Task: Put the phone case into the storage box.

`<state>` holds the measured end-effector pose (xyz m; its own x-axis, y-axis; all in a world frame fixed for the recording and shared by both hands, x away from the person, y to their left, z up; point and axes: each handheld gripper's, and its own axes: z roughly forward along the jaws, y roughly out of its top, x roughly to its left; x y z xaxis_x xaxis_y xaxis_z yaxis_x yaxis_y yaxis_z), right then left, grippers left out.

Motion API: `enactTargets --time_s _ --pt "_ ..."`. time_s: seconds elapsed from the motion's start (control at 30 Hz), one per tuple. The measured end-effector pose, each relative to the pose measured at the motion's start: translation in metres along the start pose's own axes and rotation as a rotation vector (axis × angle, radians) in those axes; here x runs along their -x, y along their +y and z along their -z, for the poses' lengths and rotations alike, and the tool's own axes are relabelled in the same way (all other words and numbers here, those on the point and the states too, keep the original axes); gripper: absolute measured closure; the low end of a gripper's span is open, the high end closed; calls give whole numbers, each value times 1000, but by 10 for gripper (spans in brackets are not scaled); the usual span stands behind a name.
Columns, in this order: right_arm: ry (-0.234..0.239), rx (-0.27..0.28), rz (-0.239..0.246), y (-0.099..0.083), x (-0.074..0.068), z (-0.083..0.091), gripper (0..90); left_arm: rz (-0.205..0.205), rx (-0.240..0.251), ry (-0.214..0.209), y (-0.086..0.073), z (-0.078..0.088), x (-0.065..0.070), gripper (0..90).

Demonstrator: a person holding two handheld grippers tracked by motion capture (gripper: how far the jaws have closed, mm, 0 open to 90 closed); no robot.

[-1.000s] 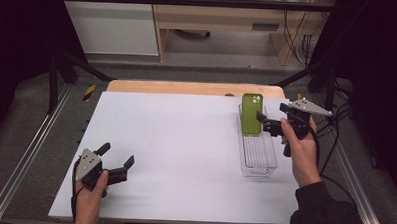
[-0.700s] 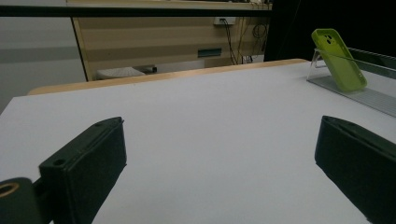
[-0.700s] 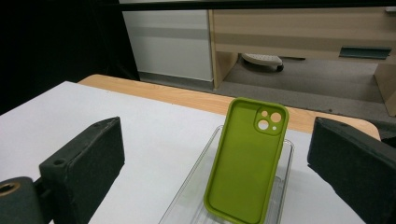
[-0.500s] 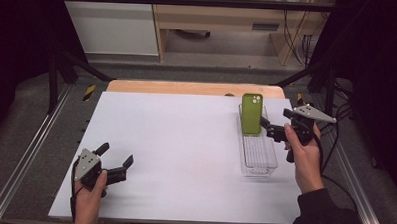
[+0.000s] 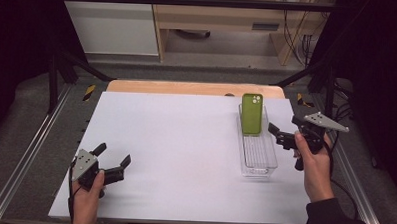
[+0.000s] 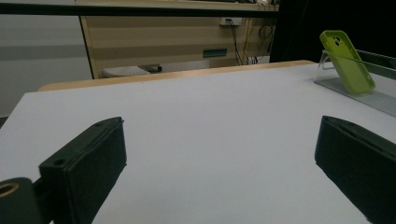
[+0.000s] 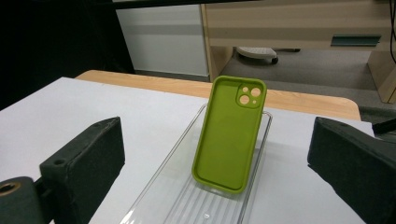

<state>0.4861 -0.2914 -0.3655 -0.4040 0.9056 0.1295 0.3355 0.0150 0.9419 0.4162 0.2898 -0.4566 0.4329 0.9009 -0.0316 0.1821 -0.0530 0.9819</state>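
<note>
The right gripper [image 5: 281, 136] has backed toward 3 o'clock, fingers open, leaving the green phone case [image 5: 251, 114] leaning in the clear tray [image 5: 257, 164]; the left gripper [image 5: 112, 161] idles open on the bench [image 5: 185, 141].

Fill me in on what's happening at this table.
A person holds a gripper in each hand over a white table. A green phone case leans upright against the far end of a clear tray. The right gripper sits open just beside the tray, aimed at the case without touching it. The left gripper rests open near the table's front left, holding nothing.
</note>
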Motion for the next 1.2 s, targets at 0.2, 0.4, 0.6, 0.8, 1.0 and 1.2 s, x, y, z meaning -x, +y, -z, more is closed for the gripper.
enactTargets --time_s 0.2,0.4,0.6,0.8,1.0,1.2 --pt "2 7 -3 -4 3 8 42 0 4 5 1 1 -3 17" --pt "17 6 -5 -9 4 13 39 10 11 16 0 4 -7 17" --pt "31 12 -14 -14 5 14 35 12 16 19 -1 5 -10 17" --pt "37 12 -23 -20 7 14 35 8 16 10 -1 5 -10 17" --pt "37 9 -40 -27 8 17 35 -5 16 0 0 4 -8 17" --pt "29 6 -52 -35 9 21 35 -2 19 -1 0 5 -9 17"
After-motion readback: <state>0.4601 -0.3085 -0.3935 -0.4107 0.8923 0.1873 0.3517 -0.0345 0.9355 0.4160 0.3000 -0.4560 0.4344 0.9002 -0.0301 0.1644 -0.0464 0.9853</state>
